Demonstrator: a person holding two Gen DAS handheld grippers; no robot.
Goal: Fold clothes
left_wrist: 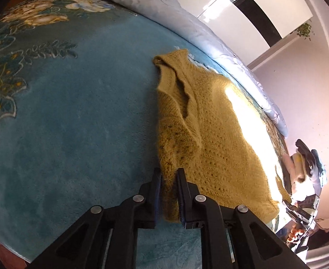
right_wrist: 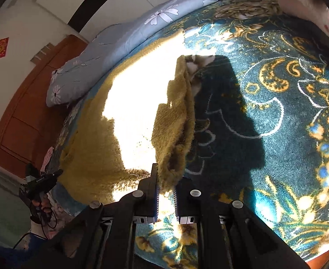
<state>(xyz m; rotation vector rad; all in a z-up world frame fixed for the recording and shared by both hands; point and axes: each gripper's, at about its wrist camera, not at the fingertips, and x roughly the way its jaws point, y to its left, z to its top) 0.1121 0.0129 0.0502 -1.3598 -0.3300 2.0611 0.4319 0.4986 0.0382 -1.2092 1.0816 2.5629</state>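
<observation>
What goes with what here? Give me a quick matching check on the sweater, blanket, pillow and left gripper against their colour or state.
Things:
1. sweater
2. blanket
3. pillow
4. left gripper

Descriptions:
A. grey-blue with white daisies
B. jaws shut on a knit edge
C. mustard yellow, lying on the bed
D. teal with a floral pattern

Pairs: 1-C, 2-D, 3-A, 4-B
</observation>
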